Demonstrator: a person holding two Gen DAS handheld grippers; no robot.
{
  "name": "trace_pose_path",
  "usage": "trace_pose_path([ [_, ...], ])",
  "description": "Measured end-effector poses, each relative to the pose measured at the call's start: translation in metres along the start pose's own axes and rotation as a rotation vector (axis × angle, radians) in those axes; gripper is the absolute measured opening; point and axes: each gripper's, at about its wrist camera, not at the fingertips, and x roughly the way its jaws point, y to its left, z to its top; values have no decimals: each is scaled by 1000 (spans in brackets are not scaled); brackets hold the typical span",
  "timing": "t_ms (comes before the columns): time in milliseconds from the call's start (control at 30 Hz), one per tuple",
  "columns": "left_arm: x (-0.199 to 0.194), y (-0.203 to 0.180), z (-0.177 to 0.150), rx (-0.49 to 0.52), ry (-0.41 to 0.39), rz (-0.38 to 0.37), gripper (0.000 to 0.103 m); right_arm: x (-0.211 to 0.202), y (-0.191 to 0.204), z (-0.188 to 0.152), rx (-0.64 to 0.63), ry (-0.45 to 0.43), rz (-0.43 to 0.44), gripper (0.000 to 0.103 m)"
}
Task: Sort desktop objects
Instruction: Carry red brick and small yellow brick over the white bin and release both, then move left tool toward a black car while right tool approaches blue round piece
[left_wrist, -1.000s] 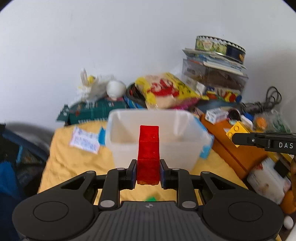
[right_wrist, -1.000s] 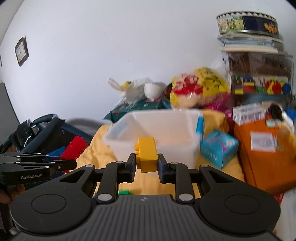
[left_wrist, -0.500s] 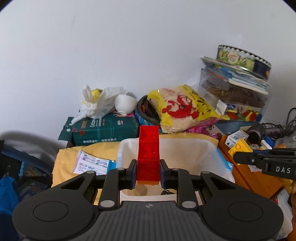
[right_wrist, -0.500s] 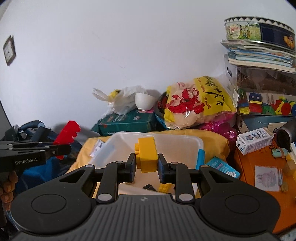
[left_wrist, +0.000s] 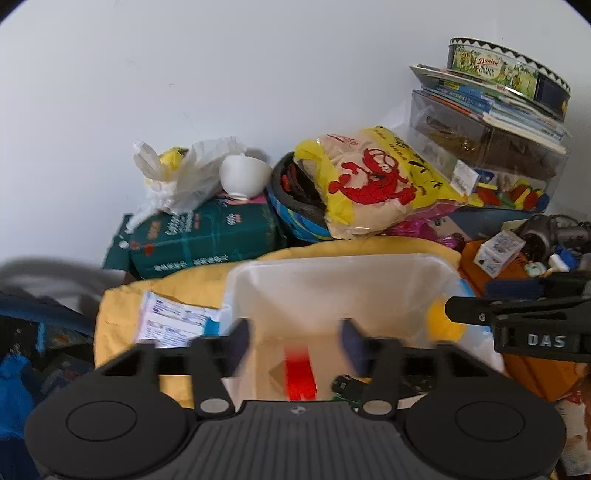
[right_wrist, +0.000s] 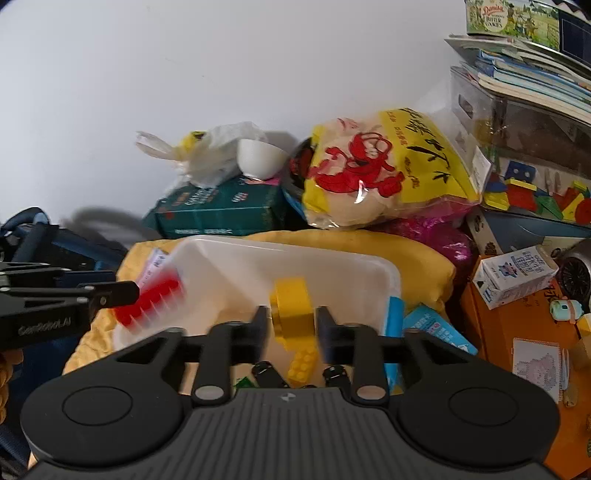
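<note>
While both grippers had clamped their bricks before, their jaws were now opening. The red brick (left_wrist: 300, 373) dropped between the left gripper (left_wrist: 295, 341) fingers into the white bin (left_wrist: 332, 273). The yellow brick (right_wrist: 291, 314) sat loose in the right gripper (right_wrist: 290, 328).

Red block (left_wrist: 300, 373) motion-blurred; bin (left_wrist: 332, 273) floor partly hidden.

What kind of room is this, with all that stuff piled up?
Probably a lived-in home corner: a cookie tin on stacked books, a box of toy blocks and a snack bag crowd the wall.
</note>
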Motion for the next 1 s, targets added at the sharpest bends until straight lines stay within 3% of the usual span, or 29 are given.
trace_pose_path([
  [33,0,-1,-2,14,-7,0,65,0,1,0,-7,-12,-11,66],
  [133,-2,2,-16,37,-3,-9,65,-2,2,-6,-27,-36,-8,65],
  [267,-24,12,-55,54,-56,-12,65,-17,4,-30,-34,-68,38,65],
  [467,-58,21,-158,91,-55,-22,65,-42,18,-126,-115,-37,105,63],
  [667,-62,23,-244,77,76,-5,65,-39,36,-220,-191,92,106,56],
  [900,-44,26,-277,66,157,23,65,-29,47,-257,-231,168,93,49],
  [1000,-39,25,-278,74,150,18,65,-26,51,-264,-250,177,83,48],
])
